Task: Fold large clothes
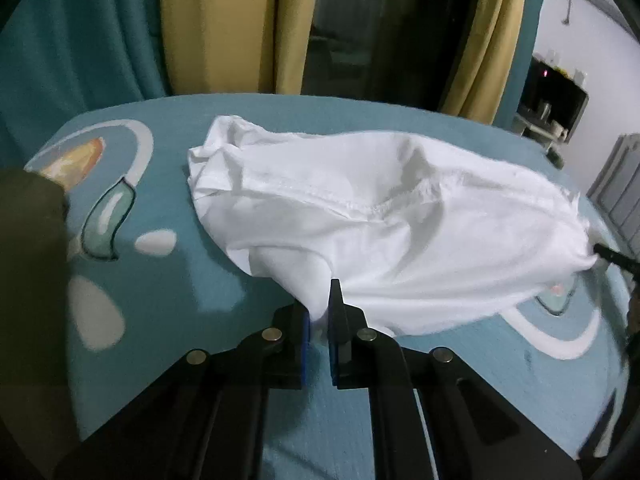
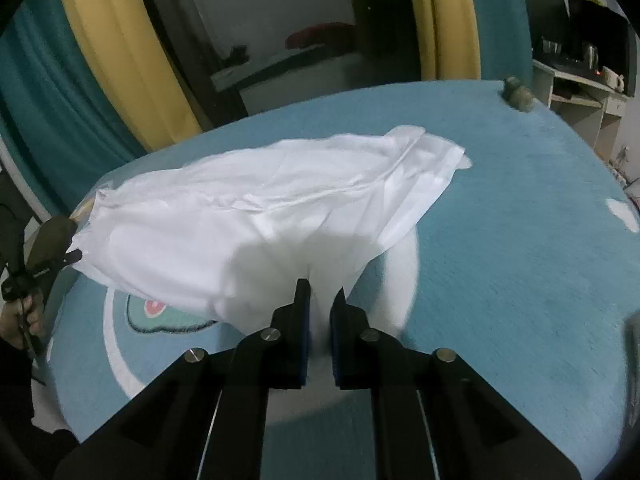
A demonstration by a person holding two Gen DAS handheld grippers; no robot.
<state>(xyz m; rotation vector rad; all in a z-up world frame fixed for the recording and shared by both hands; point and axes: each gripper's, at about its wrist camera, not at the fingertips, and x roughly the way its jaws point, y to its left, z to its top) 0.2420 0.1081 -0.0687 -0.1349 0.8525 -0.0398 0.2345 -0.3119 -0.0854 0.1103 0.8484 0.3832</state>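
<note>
Black linkage arms fill the foreground of both wrist views, leading to the left gripper [image 1: 320,312] and the right gripper [image 2: 321,300], each clamped on a bunched edge of a white garment [image 1: 360,216]. Blue pads line the inner faces of the fingers [image 1: 336,320], and white cloth is pinched in the narrow gap between them.

From the left wrist view, the garment spreads away from the gripper toward the far side of a teal rug [image 1: 180,304] patterned with white ovals and a cartoon shape. A stitched seam runs across its middle, and its right end is drawn to a point where the right gripper's black tip shows at the frame edge. From the right wrist view, the same garment [image 2: 260,216] stretches leftward to the left gripper [image 2: 68,258], seen at its far corner with the person's hand [image 2: 24,320] below it. The cloth looks held up at both near corners, sagging toward the rug between them, its far end appearing to rest on the pile.

Yellow and teal curtains [image 1: 224,24] hang beyond the rug.
</note>
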